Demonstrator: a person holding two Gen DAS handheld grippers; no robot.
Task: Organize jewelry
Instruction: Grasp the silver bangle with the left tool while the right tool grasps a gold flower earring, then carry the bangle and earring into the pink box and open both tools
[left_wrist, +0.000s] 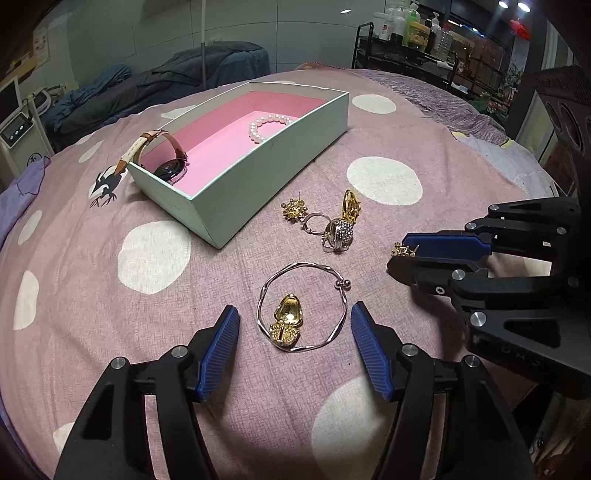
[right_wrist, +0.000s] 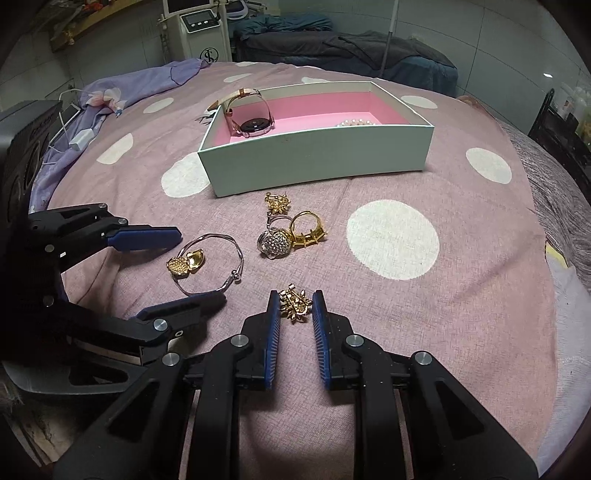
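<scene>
Your right gripper (right_wrist: 294, 308) has its jaws drawn narrow around a gold flower earring (right_wrist: 294, 305) at lower centre of its view, the pads at or nearly at its sides, though a firm pinch cannot be told. Your left gripper (left_wrist: 295, 325) stands wide, straddling the silver bangle (left_wrist: 303, 306) and the gold clip earring (left_wrist: 288, 323) inside it. Beyond, mid-frame, lie more rings and an earring (left_wrist: 293, 211) on the polka-dot bedspread (left_wrist: 155, 258), and above them the pale green box (left_wrist: 258, 173) holds a watch (left_wrist: 168, 162) and a pearl bracelet (left_wrist: 267, 127).
</scene>
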